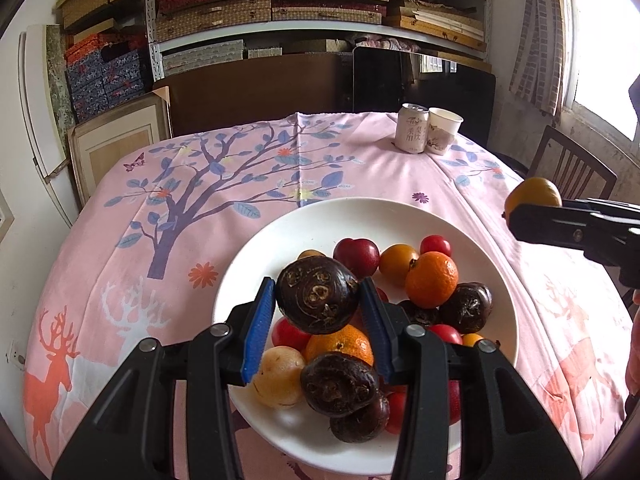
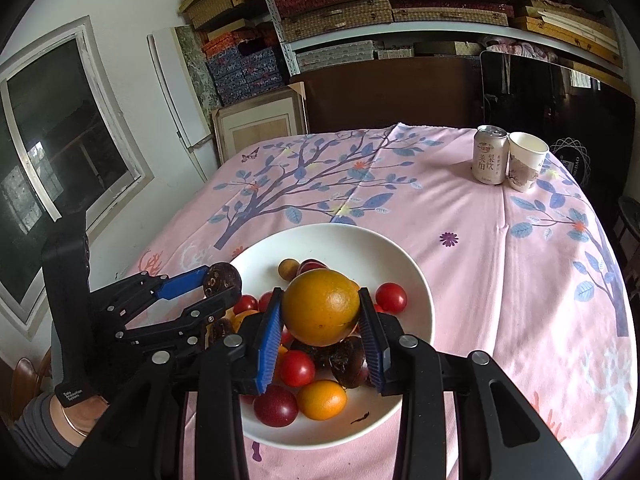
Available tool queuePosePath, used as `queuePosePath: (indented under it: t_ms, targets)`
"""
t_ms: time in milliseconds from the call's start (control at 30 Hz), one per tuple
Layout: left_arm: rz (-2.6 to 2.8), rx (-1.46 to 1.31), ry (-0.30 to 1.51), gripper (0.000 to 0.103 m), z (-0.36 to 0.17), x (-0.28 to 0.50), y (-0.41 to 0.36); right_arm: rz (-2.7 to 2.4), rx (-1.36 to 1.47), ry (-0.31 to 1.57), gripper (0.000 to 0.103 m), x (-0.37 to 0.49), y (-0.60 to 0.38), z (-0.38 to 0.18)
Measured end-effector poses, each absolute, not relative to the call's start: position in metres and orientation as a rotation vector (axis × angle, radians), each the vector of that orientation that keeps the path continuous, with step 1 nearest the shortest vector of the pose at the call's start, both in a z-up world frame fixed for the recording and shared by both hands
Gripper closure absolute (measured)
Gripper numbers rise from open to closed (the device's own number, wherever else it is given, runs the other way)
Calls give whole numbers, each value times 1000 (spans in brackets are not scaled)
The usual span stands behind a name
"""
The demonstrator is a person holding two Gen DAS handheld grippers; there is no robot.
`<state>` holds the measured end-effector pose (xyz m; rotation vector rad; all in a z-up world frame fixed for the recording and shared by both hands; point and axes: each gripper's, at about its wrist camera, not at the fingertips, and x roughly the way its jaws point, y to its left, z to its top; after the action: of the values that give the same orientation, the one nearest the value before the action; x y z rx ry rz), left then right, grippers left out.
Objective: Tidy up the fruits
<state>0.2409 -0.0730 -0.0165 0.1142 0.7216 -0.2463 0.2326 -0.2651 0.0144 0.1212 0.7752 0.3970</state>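
A white plate (image 1: 320, 220) on the pink tablecloth holds several fruits: tangerines, red cherry tomatoes, yellow ones and dark brown water chestnuts. My left gripper (image 1: 318, 300) is shut on a dark water chestnut (image 1: 317, 295) and holds it above the plate; it also shows in the right wrist view (image 2: 222, 280). My right gripper (image 2: 320, 316) is shut on a yellow-orange fruit (image 2: 321, 307) above the plate (image 2: 360, 248); this fruit shows at the right edge of the left wrist view (image 1: 534, 194).
A drink can (image 1: 412, 128) and a paper cup (image 1: 442, 130) stand at the table's far right. A wooden chair (image 1: 572, 168) stands beside the table on the right. Shelves of boxes fill the back wall.
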Motion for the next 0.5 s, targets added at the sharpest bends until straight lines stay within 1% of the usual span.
queuePosePath:
  t_ms: [133,200,233,267,300,367,400,467,500]
  targets:
    - [-250,122,736,60,-21,251,-77,395,117,789,66,251,-258,11]
    - [-240,150,727,51,-23,253,-81,424,120,809,66,262,-253,6]
    - [-229,157,721,39,-23,254,-83,427,119,818,61,266,-251,3]
    - [-223,156,715,33,-22,253,-83,414,118,813,58,268,-251,2]
    - [-220,153,709,31,-22,251,-81,404,118,808,57,267,-250,1]
    - [-211,154,711,18,-20,245,-78,408,121,811,55,260,-251,-1]
    - [-201,154,709,16,-19,241,-76,406,117,812,54,255,-252,-2]
    - [-178,156,703,11,-17,229,-70,395,111,806,43,240,-255,-3]
    - [-175,155,704,9,-17,222,-67,388,110,802,30,231,-257,-4]
